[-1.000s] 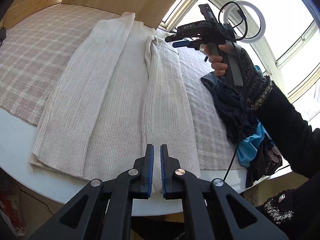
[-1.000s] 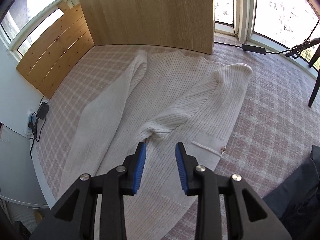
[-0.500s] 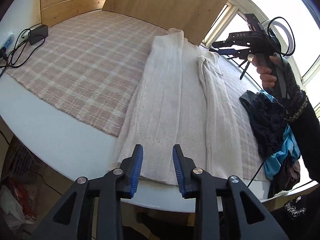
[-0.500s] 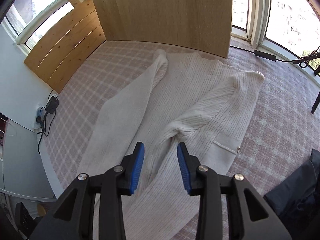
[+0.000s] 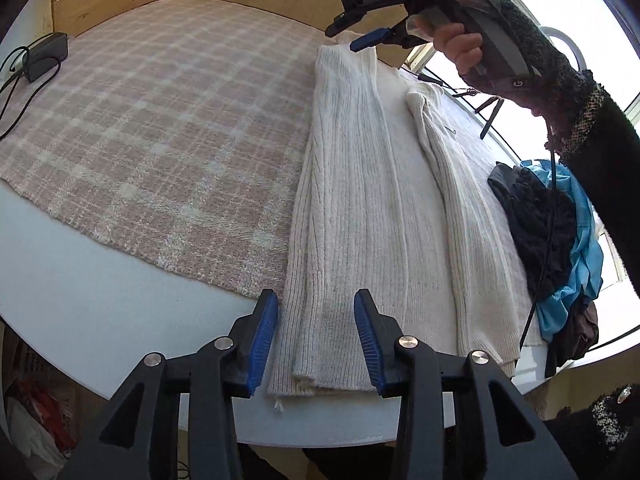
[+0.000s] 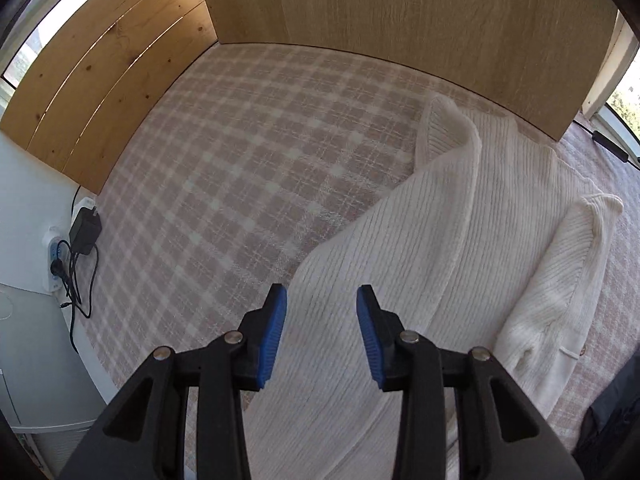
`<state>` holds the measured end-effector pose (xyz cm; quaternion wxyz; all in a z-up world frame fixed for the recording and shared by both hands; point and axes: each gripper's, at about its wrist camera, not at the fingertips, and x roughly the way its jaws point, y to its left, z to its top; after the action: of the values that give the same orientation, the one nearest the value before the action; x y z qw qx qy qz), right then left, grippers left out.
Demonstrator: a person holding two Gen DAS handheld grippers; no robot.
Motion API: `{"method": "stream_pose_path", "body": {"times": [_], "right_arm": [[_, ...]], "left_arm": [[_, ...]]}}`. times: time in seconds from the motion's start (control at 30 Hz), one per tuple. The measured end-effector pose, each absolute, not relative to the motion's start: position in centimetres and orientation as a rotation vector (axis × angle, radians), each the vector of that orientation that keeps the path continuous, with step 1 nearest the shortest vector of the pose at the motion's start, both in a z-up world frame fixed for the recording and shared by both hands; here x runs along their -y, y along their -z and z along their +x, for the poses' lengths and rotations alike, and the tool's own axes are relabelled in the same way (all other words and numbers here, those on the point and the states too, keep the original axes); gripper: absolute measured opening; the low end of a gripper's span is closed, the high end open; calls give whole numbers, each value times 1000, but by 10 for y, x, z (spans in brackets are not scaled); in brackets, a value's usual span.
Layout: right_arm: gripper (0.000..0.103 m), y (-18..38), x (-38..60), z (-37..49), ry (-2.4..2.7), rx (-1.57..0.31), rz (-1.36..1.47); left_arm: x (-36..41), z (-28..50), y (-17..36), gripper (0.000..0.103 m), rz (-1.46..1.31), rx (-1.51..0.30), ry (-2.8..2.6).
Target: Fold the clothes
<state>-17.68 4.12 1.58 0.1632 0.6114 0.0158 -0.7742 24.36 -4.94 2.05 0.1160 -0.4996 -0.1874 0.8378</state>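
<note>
A cream ribbed knit cardigan lies flat and lengthwise on a pink plaid cloth, both sides folded inward; it also shows in the right wrist view. My left gripper is open and empty, hovering over the cardigan's near left hem corner at the table edge. My right gripper is open and empty above the cardigan's left folded side. It also shows in the left wrist view, held over the far collar end.
A heap of dark and blue clothes lies right of the cardigan. A wooden board stands behind the cloth. A power strip with charger and cables sits at the left edge. The white table rim is near.
My left gripper opened from shut and swung left to the cardigan's left hem corner. My right gripper moved left and forward over the left folded side, opening a little wider.
</note>
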Motion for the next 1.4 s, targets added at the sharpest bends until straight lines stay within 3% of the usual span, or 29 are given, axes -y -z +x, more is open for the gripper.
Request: {"method": "stream_pose_path", "body": {"times": [0.13, 0.17, 0.23, 0.3, 0.33, 0.37, 0.4, 0.73, 0.87, 1.0, 1.13, 1.4], "right_arm": [[36, 8, -17, -189, 2183, -128, 1845], [36, 12, -13, -190, 2186, -160, 1858], [36, 19, -7, -192, 2179, -214, 1867], [36, 25, -6, -190, 2178, -265, 1854], [29, 26, -7, -188, 2190, -284, 1840], [13, 26, -10, -186, 2201, -302, 1823], [10, 24, -15, -184, 2199, -300, 1809], [7, -2, -176, -160, 2290, 337, 1700], [7, 14, -217, -153, 2294, 390, 1724], [11, 13, -214, -151, 2274, 263, 1706], [35, -16, -193, -146, 2377, -150, 1524], [36, -9, -134, -150, 2137, -797, 1442]], "left_arm": [[44, 242, -20, 36, -1429, 508, -2408], [43, 242, -21, 32, -1421, 486, -2404], [37, 242, -22, 11, -1407, 431, -2410], [35, 243, -24, 9, -1369, 429, -2407], [35, 244, -26, 9, -1349, 433, -2404], [33, 244, -30, 8, -1330, 428, -2398], [31, 245, -33, 8, -1311, 422, -2392], [-37, 249, -81, 7, -1166, 146, -2261], [-65, 251, -69, 7, -1203, 32, -2189], [-68, 252, -63, 7, -1233, 12, -2168], [-66, 250, -66, 7, -1245, 19, -2173], [-50, 249, -68, 7, -1266, 100, -2207]]}}
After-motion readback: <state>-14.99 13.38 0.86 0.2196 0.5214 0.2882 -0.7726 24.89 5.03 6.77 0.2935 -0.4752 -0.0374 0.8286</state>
